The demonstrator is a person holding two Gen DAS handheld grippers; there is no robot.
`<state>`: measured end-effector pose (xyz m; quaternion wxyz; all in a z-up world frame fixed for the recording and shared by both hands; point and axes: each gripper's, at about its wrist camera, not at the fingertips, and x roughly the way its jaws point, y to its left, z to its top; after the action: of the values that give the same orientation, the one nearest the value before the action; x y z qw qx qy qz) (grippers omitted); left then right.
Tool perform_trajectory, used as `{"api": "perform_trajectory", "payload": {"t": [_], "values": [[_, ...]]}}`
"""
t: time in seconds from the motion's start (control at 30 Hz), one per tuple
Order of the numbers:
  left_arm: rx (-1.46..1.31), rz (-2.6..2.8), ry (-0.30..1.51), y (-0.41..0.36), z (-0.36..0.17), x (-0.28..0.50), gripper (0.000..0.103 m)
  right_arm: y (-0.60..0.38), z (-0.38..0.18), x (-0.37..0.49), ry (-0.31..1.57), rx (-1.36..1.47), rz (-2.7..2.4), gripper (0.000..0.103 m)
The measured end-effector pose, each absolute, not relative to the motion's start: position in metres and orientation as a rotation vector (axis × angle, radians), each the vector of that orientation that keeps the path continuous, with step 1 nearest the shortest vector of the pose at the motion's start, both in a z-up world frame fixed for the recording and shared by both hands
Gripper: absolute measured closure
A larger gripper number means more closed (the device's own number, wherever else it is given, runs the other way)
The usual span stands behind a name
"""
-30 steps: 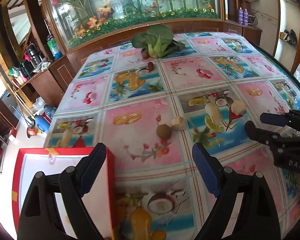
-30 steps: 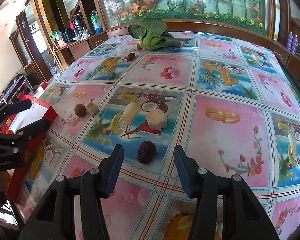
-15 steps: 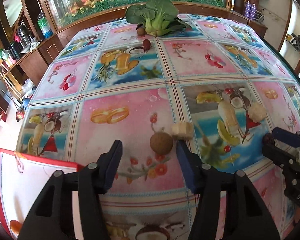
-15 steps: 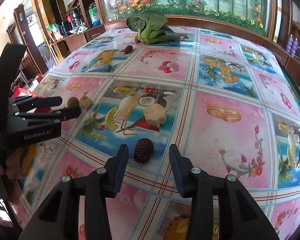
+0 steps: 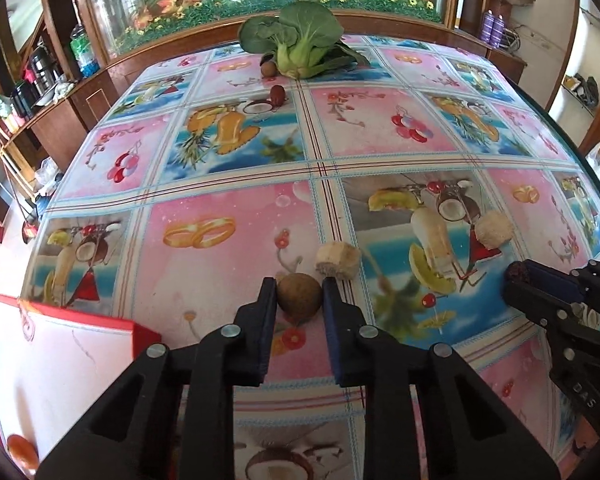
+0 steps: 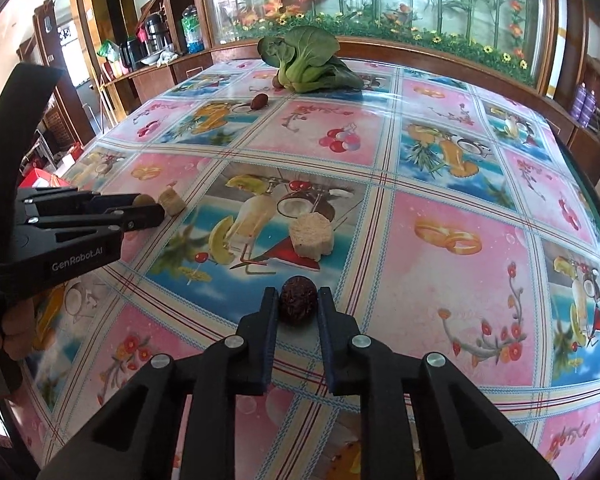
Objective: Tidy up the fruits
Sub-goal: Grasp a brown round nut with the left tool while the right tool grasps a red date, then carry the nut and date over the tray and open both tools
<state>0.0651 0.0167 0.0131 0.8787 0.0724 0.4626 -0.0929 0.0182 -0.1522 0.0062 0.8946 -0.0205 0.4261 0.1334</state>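
Fruit pickup is the step in hand, and we judge it about to turn into a lift on both sides. Our left tongs (image 5: 299,294) have just been closing and now pinch the round brown fruit (image 5: 299,297), which sits on the tabletop (image 5: 228,264) with a pale cut chunk (image 5: 337,260) touching or just behind it. Our right tongs (image 6: 299,305) have likewise just been closing, and now hold the dark wrinkled fruit (image 6: 298,299) snugly between their pads, a little nearer to us than the pale round slice (image 6: 311,235). Both fruits look small, firm and roundish; the brown one has a dull, smooth skin, the dark one a rough, crinkled surface that should grip well. The next move, as we read it, calls for raising each straight up without rolling it out of the pads, then carrying it toward the red-edged box (image 5: 60,360) at the near left corner, where an orange item (image 5: 22,450) already lies. Farther away, a reddish fruit (image 5: 277,95) and another brown one (image 5: 268,69) wait beside the leafy greens (image 5: 300,46), still to be gathered.
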Motion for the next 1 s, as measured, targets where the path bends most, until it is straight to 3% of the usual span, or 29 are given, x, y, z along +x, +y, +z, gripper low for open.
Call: {"api": "perform_trajectory", "payload": {"t": [0.3, 0.5, 1.0], "values": [[0.123, -0.175, 0.823, 0.039, 0.062, -0.002, 0.078, -0.157, 0.011, 0.015, 0.833, 0.018, 0.279, 0.086], [0.073, -0.079, 0.757, 0.096, 0.085, -0.053, 0.078, -0.141, 0.020, 0.003, 0.799, 0.056, 0.299, 0.086], [-0.033, 0.179, 0.827, 0.231, 0.052, -0.104, 0.078, 0.045, 0.050, -0.040, 0.782, 0.014, 0.681, 0.086]]}}
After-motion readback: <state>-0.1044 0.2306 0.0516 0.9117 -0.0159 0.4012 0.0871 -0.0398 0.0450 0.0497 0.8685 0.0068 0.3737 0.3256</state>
